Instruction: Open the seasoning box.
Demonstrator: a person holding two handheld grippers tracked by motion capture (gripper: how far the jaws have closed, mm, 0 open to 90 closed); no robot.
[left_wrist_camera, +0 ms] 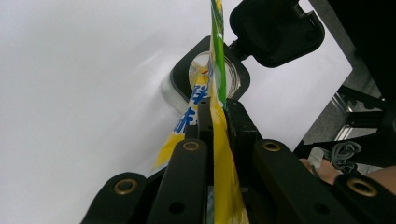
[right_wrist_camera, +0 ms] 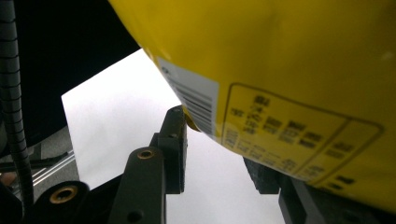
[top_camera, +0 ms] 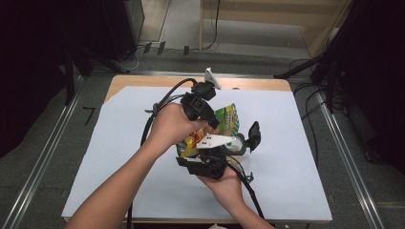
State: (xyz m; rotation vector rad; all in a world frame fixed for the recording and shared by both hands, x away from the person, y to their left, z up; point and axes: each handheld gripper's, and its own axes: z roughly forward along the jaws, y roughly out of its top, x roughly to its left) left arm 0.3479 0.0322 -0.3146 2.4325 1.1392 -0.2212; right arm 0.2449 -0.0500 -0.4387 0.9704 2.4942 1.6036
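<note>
My left tongs (left_wrist_camera: 210,121) are pinching the yellow-green snack bag (top_camera: 224,121) above the white counter (top_camera: 296,157); blue lettering is showing, unreadable. My right tongs (right_wrist_camera: 219,154) are spreading around its barcode. A clear jar (top_camera: 239,143) is lying beneath.

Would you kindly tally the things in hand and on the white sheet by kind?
Yellow-green snack bag: 1
Clear container with black hinged lid: 1
Handheld grippers: 2, left gripper, right gripper
Total: 4
</note>
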